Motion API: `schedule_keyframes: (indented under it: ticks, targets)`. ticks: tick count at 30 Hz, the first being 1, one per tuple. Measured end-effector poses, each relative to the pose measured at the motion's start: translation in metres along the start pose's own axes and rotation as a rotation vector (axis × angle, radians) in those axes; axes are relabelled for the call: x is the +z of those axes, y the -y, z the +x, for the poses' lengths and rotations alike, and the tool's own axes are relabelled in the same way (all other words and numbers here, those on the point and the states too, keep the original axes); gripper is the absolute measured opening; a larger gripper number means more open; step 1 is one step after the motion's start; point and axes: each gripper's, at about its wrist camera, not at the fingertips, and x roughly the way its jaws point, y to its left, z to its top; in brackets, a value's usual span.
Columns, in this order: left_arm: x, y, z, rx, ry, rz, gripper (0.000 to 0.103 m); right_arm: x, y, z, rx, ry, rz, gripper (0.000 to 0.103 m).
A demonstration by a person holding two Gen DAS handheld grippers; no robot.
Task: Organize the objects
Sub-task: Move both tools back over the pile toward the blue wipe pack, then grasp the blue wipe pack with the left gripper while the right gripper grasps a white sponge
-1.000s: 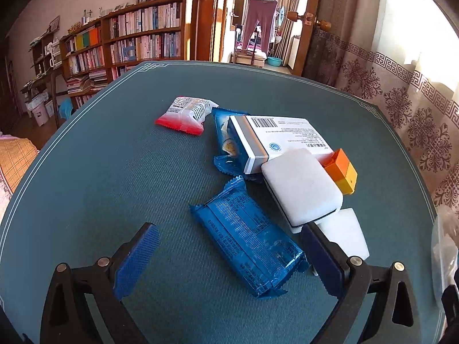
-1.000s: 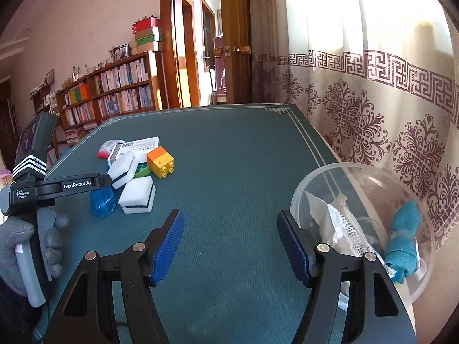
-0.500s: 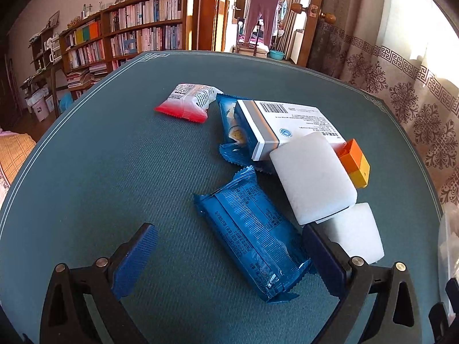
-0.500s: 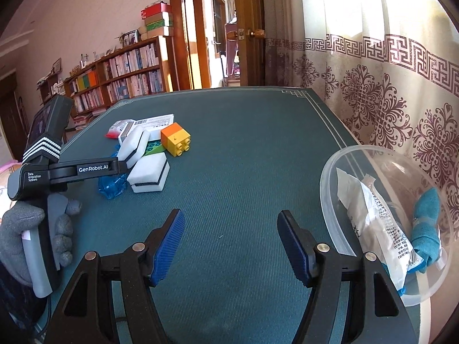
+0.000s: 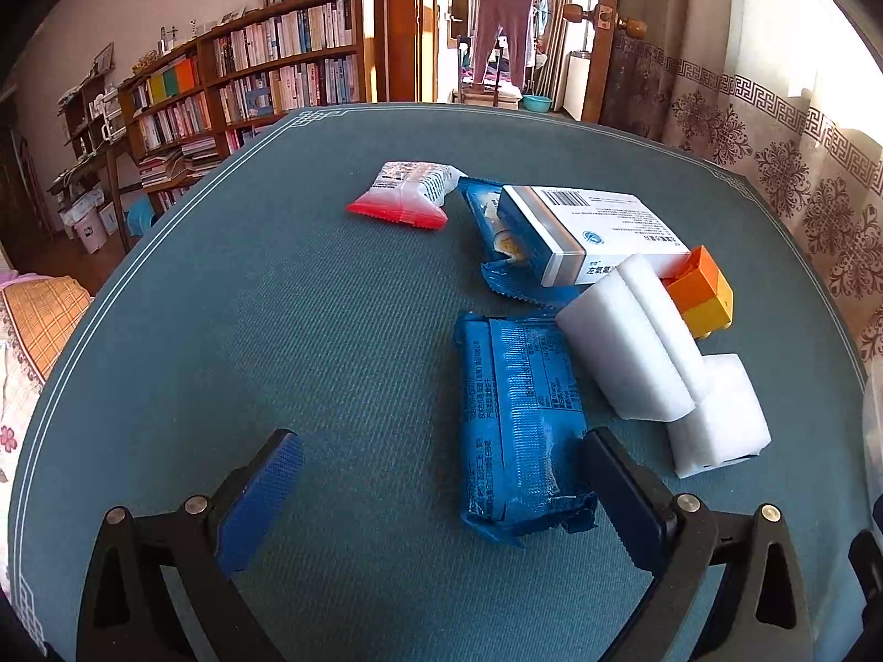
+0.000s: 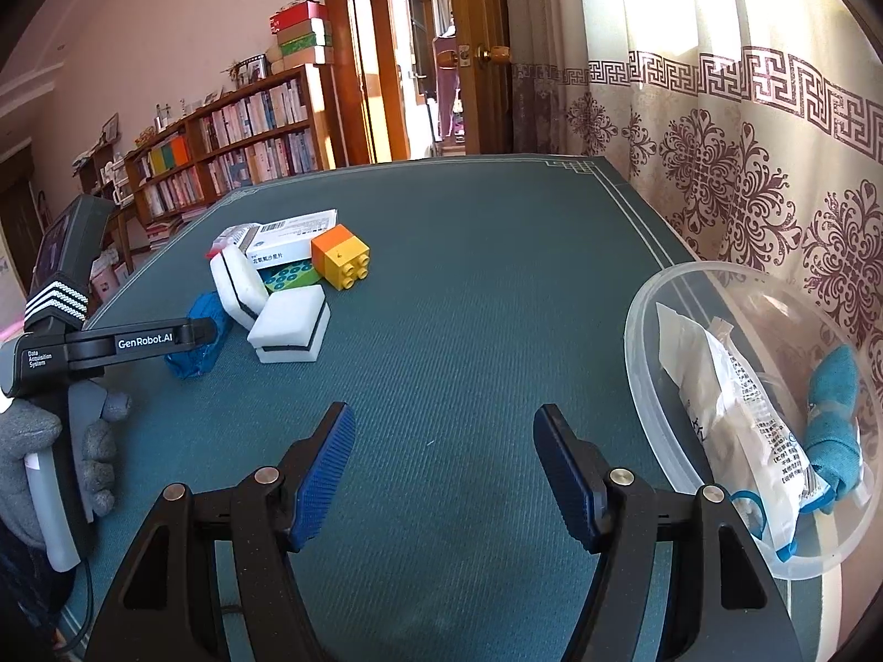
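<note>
A: Okay, left gripper (image 5: 441, 502) first — holding anything?
B: No. Jaws spread wide and empty, low over the green bench (image 5: 276, 331). The near end of the blue packet (image 5: 519, 419) lies between the fingers, right by the right-hand pad; can't tell if it touches. Packet is flat on the cloth.
A: Rest of the pile?
B: All bunched past that packet, toward the far-left part of the bench as the right wrist view has it. White sponge (image 5: 629, 342) leans tilted on a second white sponge (image 5: 717, 414) that lies flat. Orange-and-yellow block (image 5: 701, 298) just behind the tilted one. White medicine box (image 5: 590, 226) rests on another blue wrapper (image 5: 491, 237), and a red-and-white sachet (image 5: 408, 196) sits just beside it, farther out.
A: Right gripper (image 6: 441, 474)?
B: Part open, nothing between the pads, over bare cloth near the front edge. Well apart from the pile.
A: Container?
B: Clear plastic bowl (image 6: 640, 331) at the right edge, by the curtain (image 6: 745, 138). A white pouch (image 6: 739, 425) and a teal cloth (image 6: 833, 414) are inside.
A: Person?
B: A grey-gloved hand (image 6: 49, 452) on the left gripper's handle, left side of the right wrist view.
</note>
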Motion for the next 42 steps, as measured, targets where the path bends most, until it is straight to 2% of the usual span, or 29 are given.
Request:
schedule_keyframes:
  ticks: [5, 12, 13, 20, 22, 23, 28, 31, 35, 42]
  targets:
    - [0.002, 0.001, 0.002, 0.005, 0.003, 0.005, 0.103, -0.003, -0.003, 0.006, 0.011, -0.027, 0.0, 0.069]
    - [0.005, 0.016, 0.013, 0.014, -0.01, 0.078, 0.102, -0.003, -0.007, 0.008, 0.012, -0.03, -0.01, 0.069]
    - [0.006, 0.016, 0.015, 0.012, -0.016, 0.081, 0.1, -0.003, -0.008, 0.009, 0.013, -0.033, -0.011, 0.069]
    - [0.008, 0.016, 0.015, -0.046, -0.018, 0.098, 0.069, 0.003, -0.016, 0.02, 0.046, -0.062, -0.004, 0.069]
    - [0.007, 0.018, 0.013, -0.057, -0.008, 0.109, 0.048, 0.006, -0.02, 0.023, 0.056, -0.062, -0.008, 0.069]
    - [0.007, 0.018, 0.012, -0.058, -0.006, 0.11, 0.045, 0.008, -0.021, 0.025, 0.063, -0.063, -0.009, 0.069]
    - [0.009, 0.007, 0.009, -0.058, 0.005, 0.05, 0.044, 0.017, -0.032, 0.037, 0.097, -0.076, -0.01, 0.069]
    - [0.011, 0.0, 0.003, -0.027, 0.04, 0.017, 0.044, 0.021, -0.039, 0.046, 0.12, -0.094, -0.008, 0.069]
    - [0.013, -0.003, -0.004, -0.012, 0.071, 0.0, 0.044, 0.029, -0.048, 0.057, 0.147, -0.103, -0.006, 0.069]
    - [0.017, -0.006, -0.008, -0.013, 0.081, -0.012, 0.044, 0.045, -0.069, 0.071, 0.199, -0.093, -0.012, 0.069]
